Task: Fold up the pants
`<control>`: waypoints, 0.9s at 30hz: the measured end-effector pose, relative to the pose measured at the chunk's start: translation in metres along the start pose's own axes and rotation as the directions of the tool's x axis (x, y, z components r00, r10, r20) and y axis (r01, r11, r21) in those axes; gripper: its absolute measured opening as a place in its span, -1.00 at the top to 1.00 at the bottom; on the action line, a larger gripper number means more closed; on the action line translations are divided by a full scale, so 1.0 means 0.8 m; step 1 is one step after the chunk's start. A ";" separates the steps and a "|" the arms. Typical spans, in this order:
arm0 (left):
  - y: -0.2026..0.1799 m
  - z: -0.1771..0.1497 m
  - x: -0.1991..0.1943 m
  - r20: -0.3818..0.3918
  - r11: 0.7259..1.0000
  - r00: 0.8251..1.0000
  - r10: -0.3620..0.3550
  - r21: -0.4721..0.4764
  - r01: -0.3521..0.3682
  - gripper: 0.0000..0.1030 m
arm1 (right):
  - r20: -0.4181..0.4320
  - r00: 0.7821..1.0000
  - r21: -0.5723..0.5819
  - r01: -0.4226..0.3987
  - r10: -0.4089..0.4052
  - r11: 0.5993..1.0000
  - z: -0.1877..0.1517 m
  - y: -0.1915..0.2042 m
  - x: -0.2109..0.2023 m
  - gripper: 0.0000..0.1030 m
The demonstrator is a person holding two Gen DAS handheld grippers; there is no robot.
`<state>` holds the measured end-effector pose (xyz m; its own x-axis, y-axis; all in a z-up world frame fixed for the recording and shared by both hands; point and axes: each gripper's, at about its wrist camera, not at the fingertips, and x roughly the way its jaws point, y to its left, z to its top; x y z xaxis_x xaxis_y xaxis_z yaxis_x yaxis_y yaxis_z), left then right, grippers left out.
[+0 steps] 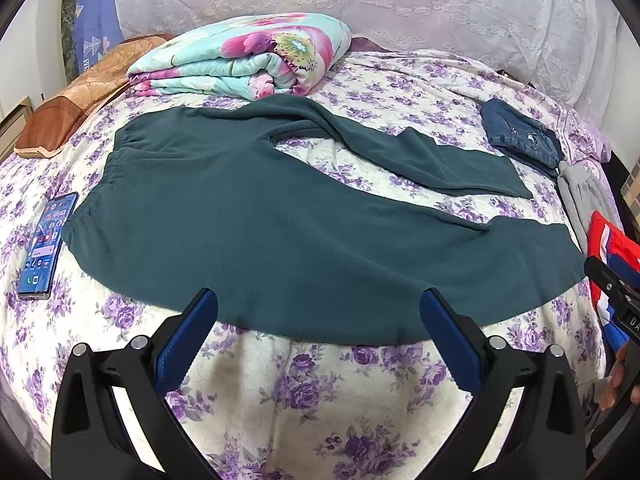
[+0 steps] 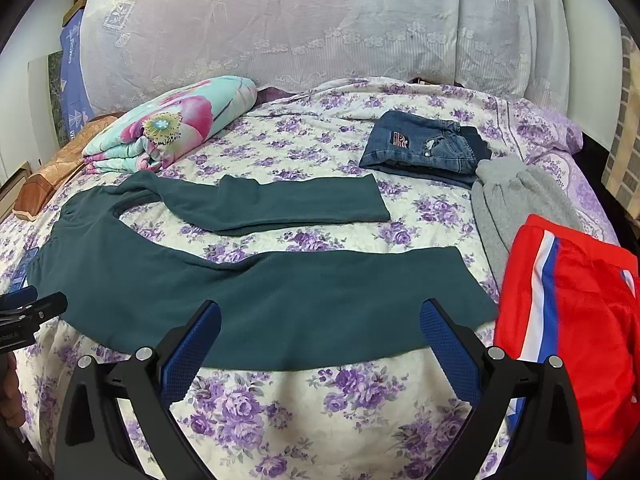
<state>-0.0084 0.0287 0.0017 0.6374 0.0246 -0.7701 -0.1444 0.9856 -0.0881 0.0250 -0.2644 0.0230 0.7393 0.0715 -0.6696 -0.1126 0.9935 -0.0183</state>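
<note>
Both grippers hover with fingers spread wide and empty over the bed's near edge: the left gripper (image 1: 318, 308) and right gripper (image 2: 320, 316); dark green pants (image 1: 280, 216) lie flat across the floral bedspread (image 1: 320, 392), waistband toward the left edge beside a phone (image 1: 46, 242), legs apart, reaching toward folded jeans (image 2: 424, 146) and a red garment (image 2: 580, 312).

The left gripper (image 1: 319, 306) has its jaws spread wide, both blue-padded fingers (image 1: 188, 336) pointing forward with nothing between them. The right gripper (image 2: 320, 320) is likewise spread wide and grips nothing. Each shows at the edge of the other's view, the two side by side and apart.
</note>
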 end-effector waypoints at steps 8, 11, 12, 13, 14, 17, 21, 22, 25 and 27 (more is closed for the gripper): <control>0.002 0.001 0.002 -0.003 1.000 1.000 0.002 -0.003 -0.002 -0.92 | -0.007 1.000 -0.001 -0.004 0.004 1.000 -0.002 0.000 0.004 -0.93; 0.003 0.001 0.003 -0.006 1.000 1.000 0.003 -0.003 -0.003 -0.92 | -0.009 1.000 -0.002 -0.007 0.007 1.000 -0.003 0.000 0.006 -0.93; 0.003 0.001 0.003 -0.006 1.000 1.000 0.004 -0.003 -0.004 -0.92 | -0.009 1.000 -0.002 -0.006 0.006 1.000 -0.003 0.000 0.006 -0.93; 0.003 0.001 0.004 -0.008 1.000 1.000 0.005 -0.003 -0.005 -0.92 | -0.011 1.000 -0.001 -0.007 0.007 1.000 -0.004 0.000 0.006 -0.93; 0.004 0.000 0.004 -0.008 1.000 1.000 0.005 -0.003 -0.005 -0.92 | -0.012 1.000 0.000 -0.007 0.007 1.000 -0.005 0.000 0.008 -0.93; 0.004 0.000 0.005 -0.008 1.000 1.000 0.006 -0.003 -0.006 -0.92 | -0.017 1.000 0.002 -0.006 0.006 1.000 -0.006 -0.001 0.011 -0.93; 0.006 0.000 0.009 -0.015 1.000 1.000 0.013 -0.004 -0.013 -0.92 | -0.018 1.000 0.002 0.007 -0.007 1.000 -0.005 -0.006 0.014 -0.93; 0.007 0.001 0.010 -0.014 1.000 1.000 0.016 -0.002 -0.016 -0.92 | -0.012 1.000 -0.003 0.024 -0.024 1.000 -0.003 -0.009 0.018 -0.93; 0.020 0.005 0.013 -0.015 0.999 0.999 0.035 -0.013 -0.035 -0.92 | -0.035 0.993 0.003 0.112 -0.112 0.994 0.004 -0.028 0.045 -0.93; 0.037 0.007 0.013 -0.012 0.997 0.998 0.062 -0.053 -0.062 -0.92 | -0.102 0.978 0.021 0.187 -0.184 0.982 0.009 -0.049 0.078 -0.93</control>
<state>-0.0018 0.0594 -0.0054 0.6180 0.0835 -0.7818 -0.2241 0.9718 -0.0734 0.0801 -0.2985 -0.0128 0.6758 -0.1218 -0.7269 0.0413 0.9910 -0.1277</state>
